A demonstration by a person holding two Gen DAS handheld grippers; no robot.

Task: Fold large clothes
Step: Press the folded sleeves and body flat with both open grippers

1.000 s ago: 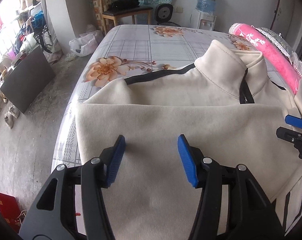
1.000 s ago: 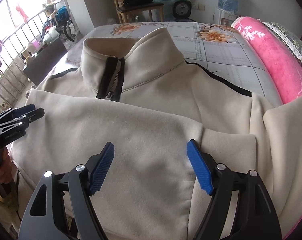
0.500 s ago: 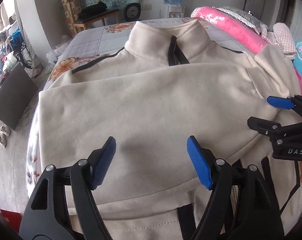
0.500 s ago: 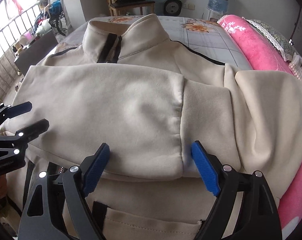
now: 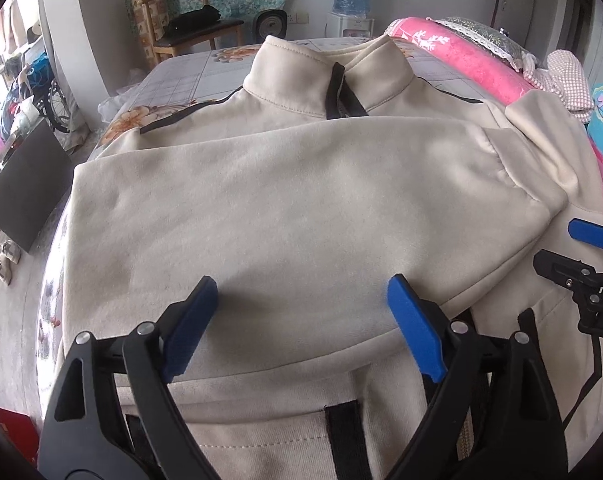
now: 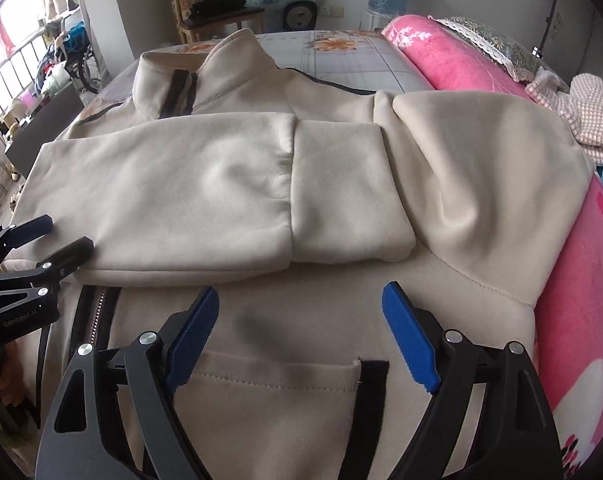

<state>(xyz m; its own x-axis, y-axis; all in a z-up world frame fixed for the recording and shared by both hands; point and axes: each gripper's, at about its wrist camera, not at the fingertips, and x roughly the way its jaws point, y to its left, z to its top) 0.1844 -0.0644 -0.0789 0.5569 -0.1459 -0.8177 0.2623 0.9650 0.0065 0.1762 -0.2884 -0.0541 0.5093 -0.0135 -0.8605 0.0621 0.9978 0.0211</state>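
A cream fleece jacket point(image 5: 301, 200) with a black zip and trim lies front up on the bed, collar at the far end. Both sleeves are folded across the chest, and one cuff point(image 6: 341, 192) lies over the other sleeve. My left gripper point(image 5: 301, 320) hovers over the lower edge of the folded sleeve; its jaws are opening and grip nothing. Over the jacket's lower front, near a pocket with a black tab point(image 6: 371, 392), my right gripper point(image 6: 301, 328) stands open and empty. Each gripper shows at the edge of the other's view: right gripper point(image 5: 581, 252), left gripper point(image 6: 41, 240).
The floral bed sheet point(image 5: 181, 88) ends at an edge on the left, with bare floor point(image 5: 17, 300) below. A rolled pink blanket point(image 6: 461, 64) runs along the right side. A wooden chair point(image 5: 181, 28) and a water dispenser point(image 5: 351, 4) stand beyond the bed.
Both grippers have drawn back from the chest toward the jacket's hem, so pockets and lower zip now show. The left jaws have spread wider. The sleeves lie as they were.
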